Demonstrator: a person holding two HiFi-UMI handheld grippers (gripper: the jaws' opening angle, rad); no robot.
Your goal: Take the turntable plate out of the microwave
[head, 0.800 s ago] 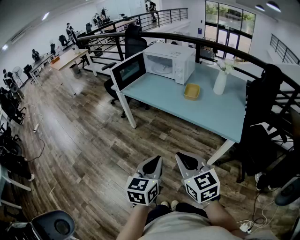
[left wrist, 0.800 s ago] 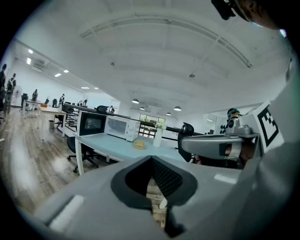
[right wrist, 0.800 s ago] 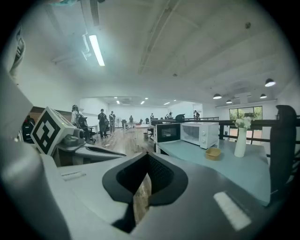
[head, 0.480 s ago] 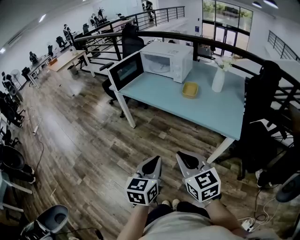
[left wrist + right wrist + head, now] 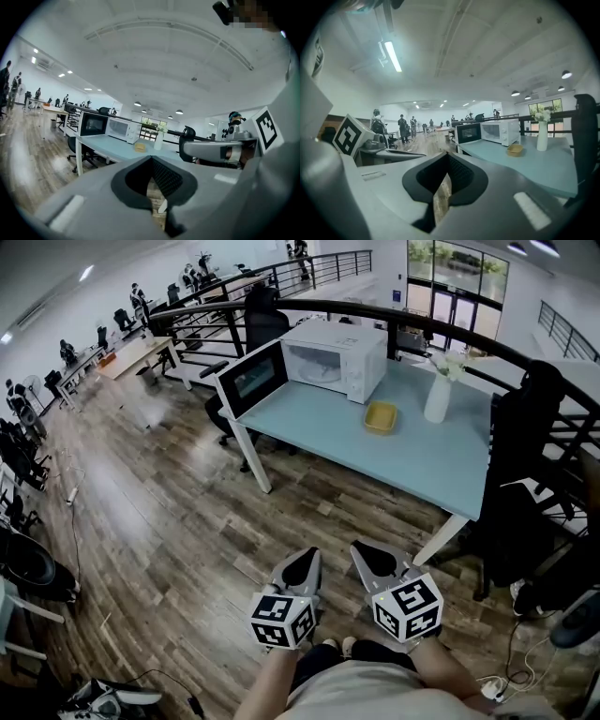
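Left tool (image 5: 302, 566) and right tool (image 5: 372, 562) low in the frame, well apart from the microwave (image 5: 349, 357).

Side by side at bottom middle, over wood floor (image 5: 187, 521), each with jaws pressed together and nothing between. At top middle, white microwave on the left end of the blue worktop (image 5: 422, 460), with door (image 5: 251, 379) swung open. Plate (image 5: 317, 373) inside it, only faintly seen. Yellow bowl (image 5: 381, 417) and white vase (image 5: 438, 397) just to its right.

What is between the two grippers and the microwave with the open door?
In the head view, only wooden floor and the bare front part of the blue table separate the left gripper and right gripper from the microwave.
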